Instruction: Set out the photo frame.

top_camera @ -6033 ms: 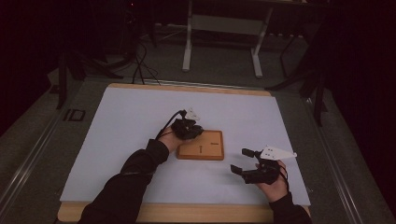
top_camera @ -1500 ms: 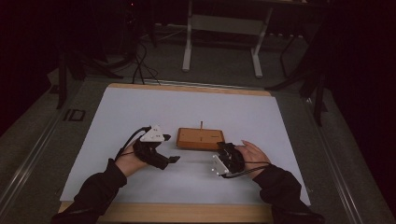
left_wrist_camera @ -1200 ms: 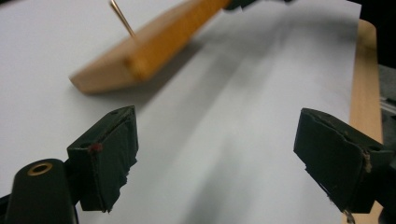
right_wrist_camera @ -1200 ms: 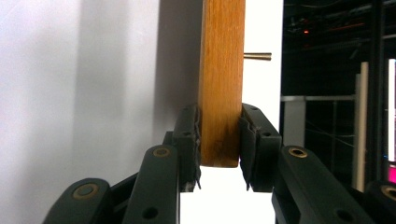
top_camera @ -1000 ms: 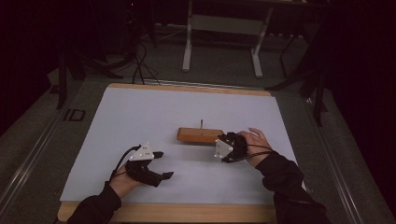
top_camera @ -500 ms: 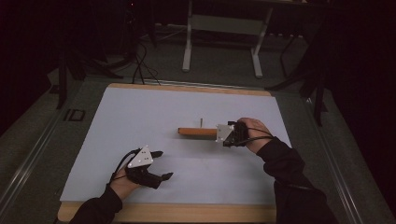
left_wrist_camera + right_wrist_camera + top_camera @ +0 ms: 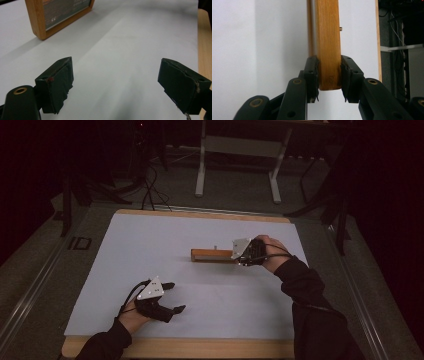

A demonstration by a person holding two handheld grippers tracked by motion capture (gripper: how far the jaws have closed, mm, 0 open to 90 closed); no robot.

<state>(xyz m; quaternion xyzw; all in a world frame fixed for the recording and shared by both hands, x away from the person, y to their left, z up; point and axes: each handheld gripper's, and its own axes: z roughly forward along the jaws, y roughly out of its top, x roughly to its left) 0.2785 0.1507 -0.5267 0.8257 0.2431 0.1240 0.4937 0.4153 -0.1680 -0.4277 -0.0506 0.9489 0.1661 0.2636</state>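
The right gripper [image 7: 239,252] is clamped on one end of a wooden picture frame [image 7: 212,255] — in the right gripper view its two black jaws press against the frame's [image 7: 328,45] opposite faces, with the wooden edge running straight away from the camera. In the high view the frame stands raised on its long edge on the white surface [image 7: 165,245], right of the middle and nearer the far edge than the near one, with the right hand [image 7: 265,255] just beside its right end. A small peg sticks up from the frame's top.

The left gripper [image 7: 172,297] sits low near the near-left corner of the surface, well apart from the frame — its jaws spread wide with nothing between them. In the left gripper view the frame's [image 7: 57,15] corner shows far off above the open jaws.
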